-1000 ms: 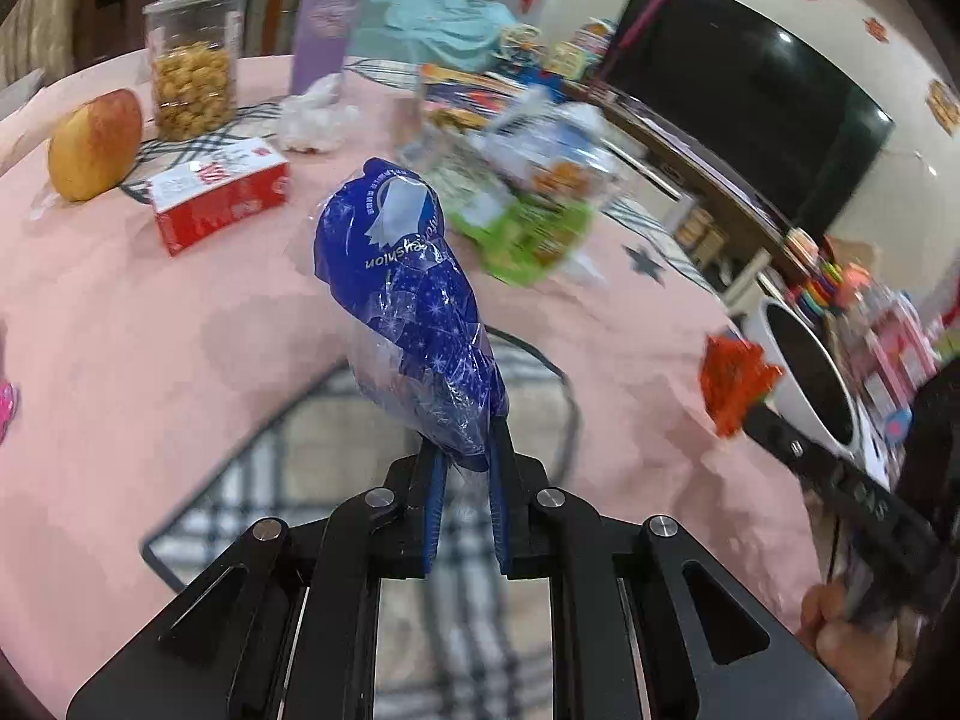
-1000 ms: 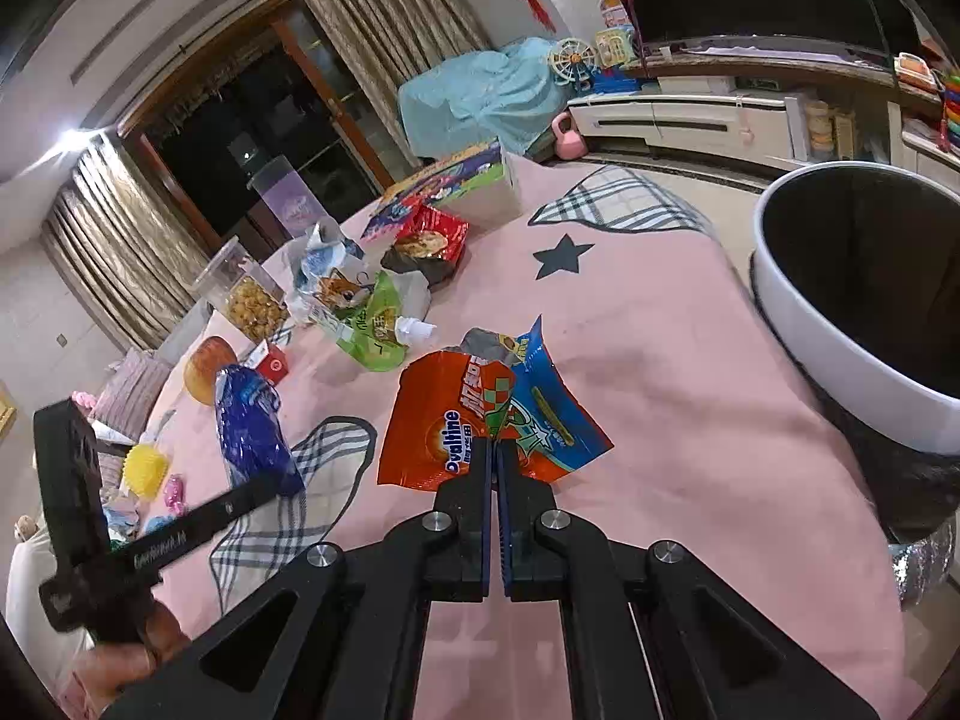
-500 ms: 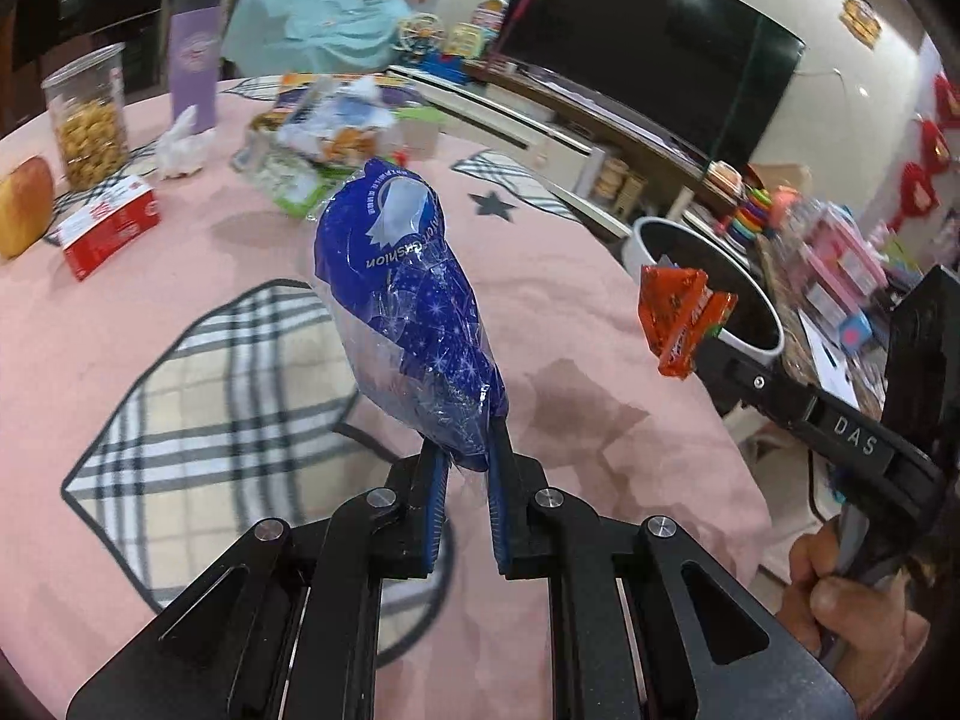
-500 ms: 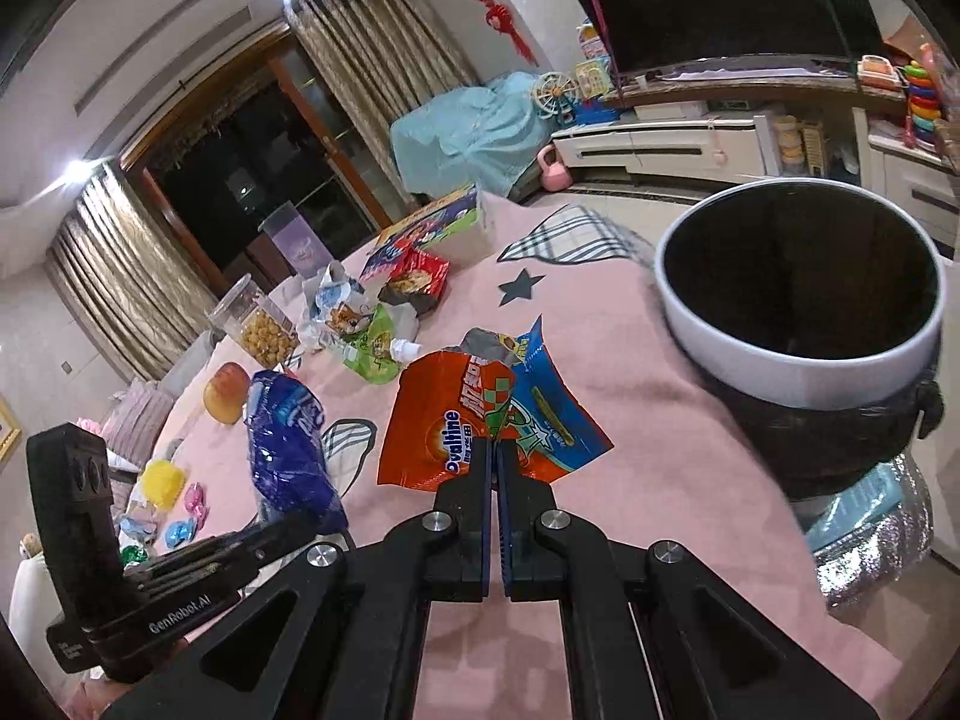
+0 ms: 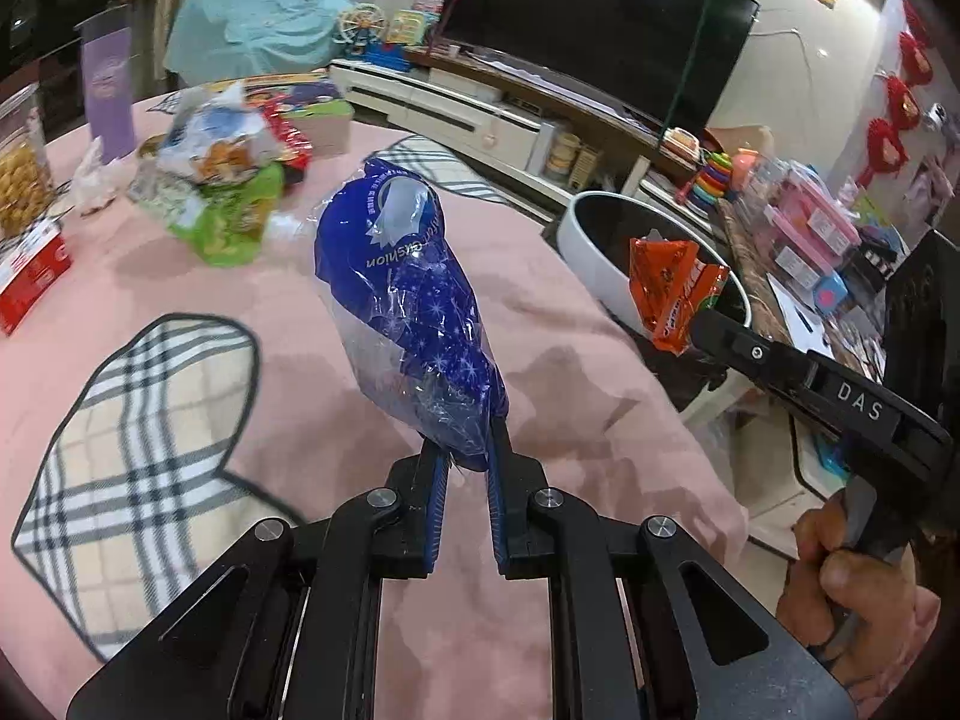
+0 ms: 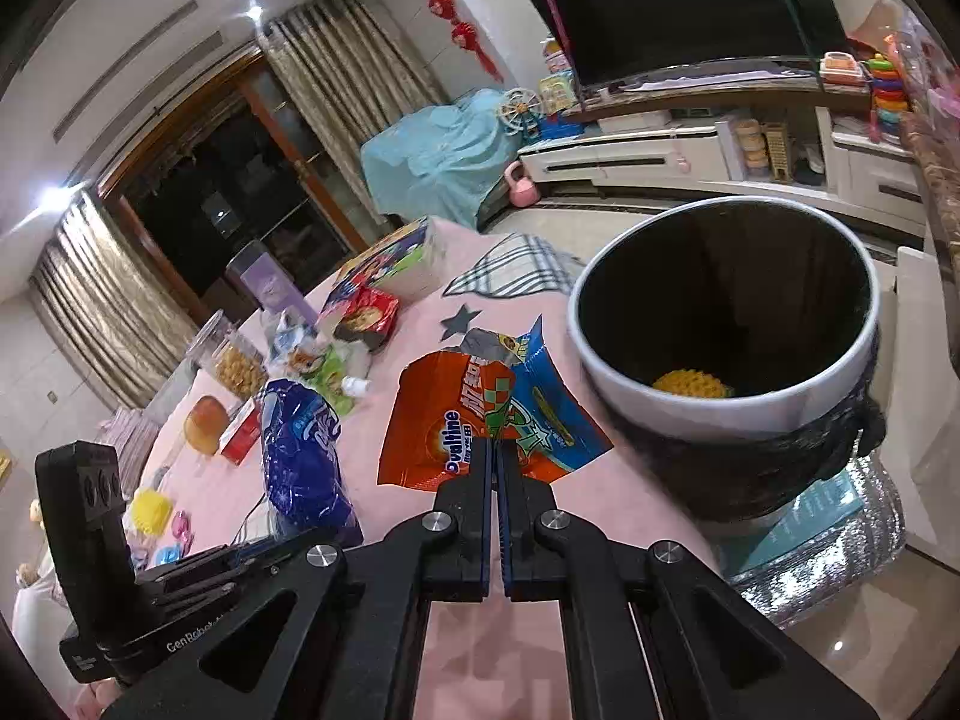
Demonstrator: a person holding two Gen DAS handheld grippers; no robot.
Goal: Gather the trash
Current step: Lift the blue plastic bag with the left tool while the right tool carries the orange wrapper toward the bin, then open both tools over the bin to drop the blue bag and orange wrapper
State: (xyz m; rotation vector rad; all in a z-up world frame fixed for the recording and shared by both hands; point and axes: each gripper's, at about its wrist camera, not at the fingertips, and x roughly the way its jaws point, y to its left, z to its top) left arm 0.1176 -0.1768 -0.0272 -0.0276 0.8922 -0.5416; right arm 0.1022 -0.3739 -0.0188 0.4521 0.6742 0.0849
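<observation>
My left gripper is shut on the bottom of a crumpled blue plastic bag, held above the pink tablecloth. The same blue bag shows at the left of the right wrist view. My right gripper is shut on an orange Ovaltine wrapper together with a blue wrapper. These wrappers hang by the near rim of the white trash bin, which stands off the table's right edge. The bin has a black liner and a yellow object at its bottom.
A heap of snack packets lies at the far side of the table, with a red box, a jar of snacks and a purple carton. A person's hand grips the right tool. A TV cabinet stands behind.
Both grippers have swung right toward the bin with their trash. The bin has grown larger and nearer in both views, and the wrappers now hang at its rim.
</observation>
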